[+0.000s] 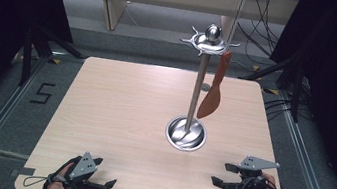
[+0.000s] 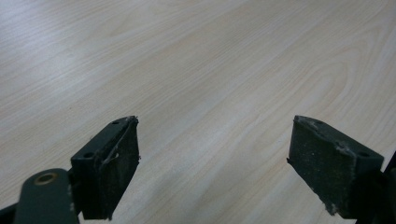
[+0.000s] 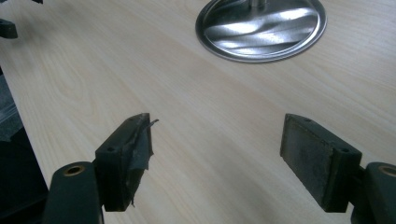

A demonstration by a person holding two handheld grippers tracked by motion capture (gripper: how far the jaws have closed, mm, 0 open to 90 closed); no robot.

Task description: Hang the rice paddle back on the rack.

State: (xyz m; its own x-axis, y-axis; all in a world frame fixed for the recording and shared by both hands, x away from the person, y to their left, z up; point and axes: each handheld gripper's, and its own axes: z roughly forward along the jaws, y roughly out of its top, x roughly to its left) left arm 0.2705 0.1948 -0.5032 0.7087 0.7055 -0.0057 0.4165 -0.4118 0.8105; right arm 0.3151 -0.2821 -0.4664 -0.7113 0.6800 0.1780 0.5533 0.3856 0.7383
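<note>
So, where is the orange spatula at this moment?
In the high view, the orange spatula hangs from a hook of the metal stand, on the right side of its pole, above the far right part of the table.

Bare bench lies open ahead of my left hand-held gripper. The metal stand with its hanging orange spatula rises ahead of my right hand-held gripper, blocking that line.
</note>
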